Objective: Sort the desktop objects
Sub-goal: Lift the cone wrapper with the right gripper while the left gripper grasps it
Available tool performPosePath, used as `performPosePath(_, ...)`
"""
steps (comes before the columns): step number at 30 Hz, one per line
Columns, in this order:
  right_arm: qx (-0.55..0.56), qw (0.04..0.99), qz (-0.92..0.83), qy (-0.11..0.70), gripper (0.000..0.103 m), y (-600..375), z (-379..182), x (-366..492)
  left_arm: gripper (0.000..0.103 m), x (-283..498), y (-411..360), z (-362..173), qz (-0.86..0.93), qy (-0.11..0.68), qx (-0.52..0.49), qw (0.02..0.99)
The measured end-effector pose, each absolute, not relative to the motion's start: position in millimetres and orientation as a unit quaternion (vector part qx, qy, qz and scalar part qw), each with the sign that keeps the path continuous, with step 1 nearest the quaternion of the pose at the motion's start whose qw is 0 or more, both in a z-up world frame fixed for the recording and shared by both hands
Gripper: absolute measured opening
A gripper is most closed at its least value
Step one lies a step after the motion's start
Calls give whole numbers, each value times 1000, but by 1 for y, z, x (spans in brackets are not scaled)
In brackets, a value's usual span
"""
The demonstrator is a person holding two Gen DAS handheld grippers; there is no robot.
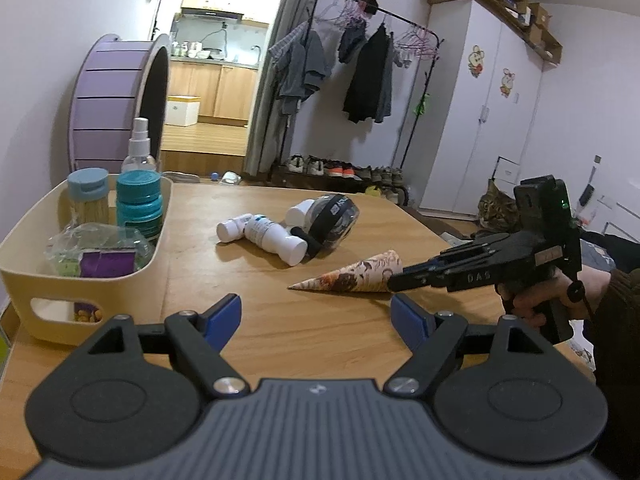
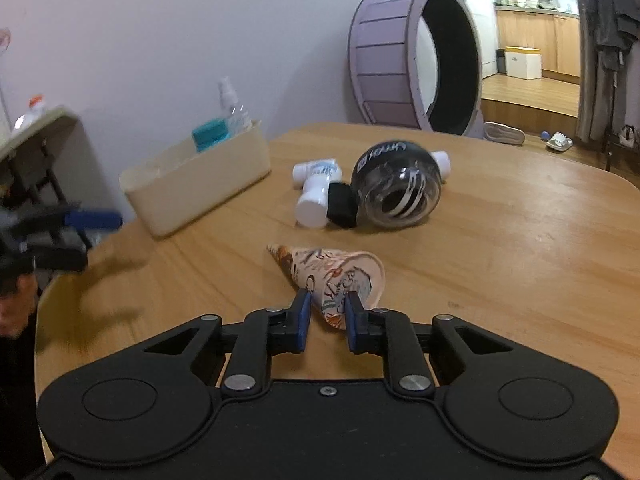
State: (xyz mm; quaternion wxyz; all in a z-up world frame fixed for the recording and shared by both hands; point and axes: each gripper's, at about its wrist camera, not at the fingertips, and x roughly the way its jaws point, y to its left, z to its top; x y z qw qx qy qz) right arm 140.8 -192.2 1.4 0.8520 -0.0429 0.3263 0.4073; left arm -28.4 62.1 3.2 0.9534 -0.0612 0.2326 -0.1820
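A patterned paper cone (image 2: 332, 276) lies on its side on the wooden table (image 2: 520, 260). My right gripper (image 2: 328, 304) is shut on its wide end, a blue pad on each side. In the left wrist view the right gripper (image 1: 396, 280) meets the paper cone (image 1: 352, 278) from the right, held by a hand. My left gripper (image 1: 316, 316) hovers open over bare table, nothing between its pads. Farther back lie white bottles (image 1: 276, 236) and a black-and-clear ball (image 1: 334, 220). A cream basket (image 1: 24, 280) stands at the left.
The basket holds a teal jar (image 1: 140, 204), a blue-lidded jar (image 1: 88, 196), a spray bottle (image 1: 138, 148) and a plastic bag. A purple wheel (image 1: 112, 104) stands behind the table. A cat (image 1: 496, 208) sits past the table's right edge, near a clothes rack (image 1: 360, 68).
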Motion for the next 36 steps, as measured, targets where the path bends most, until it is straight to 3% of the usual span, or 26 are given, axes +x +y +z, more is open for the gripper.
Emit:
performPosePath(5, -70, 854, 390, 336, 16, -207, 0, 132, 81, -21, 54, 5, -199, 240, -49, 949)
performPosePath(11, -29, 877, 362, 315, 19, -231, 8, 128, 81, 2, 26, 7, -229, 251, 14, 940)
performPosePath(14, -4, 888, 360, 287, 42, -237, 16, 121, 81, 22, 9, 6, -236, 258, 54, 935)
performPosePath(15, 2, 891, 360, 277, 55, -238, 19, 118, 81, 29, 3, 5, -238, 259, 65, 934)
performPosePath(22, 53, 895, 381, 227, 81, -255, 39, 104, 77, 71, -28, -10, -252, 268, 121, 922)
performPosePath(30, 113, 894, 389, 193, 95, -261, 49, 95, 54, 105, -41, -29, -247, 288, 143, 914)
performPosePath(36, 131, 892, 392, 183, 96, -255, 50, 89, 53, 114, -42, -34, -239, 307, 142, 910)
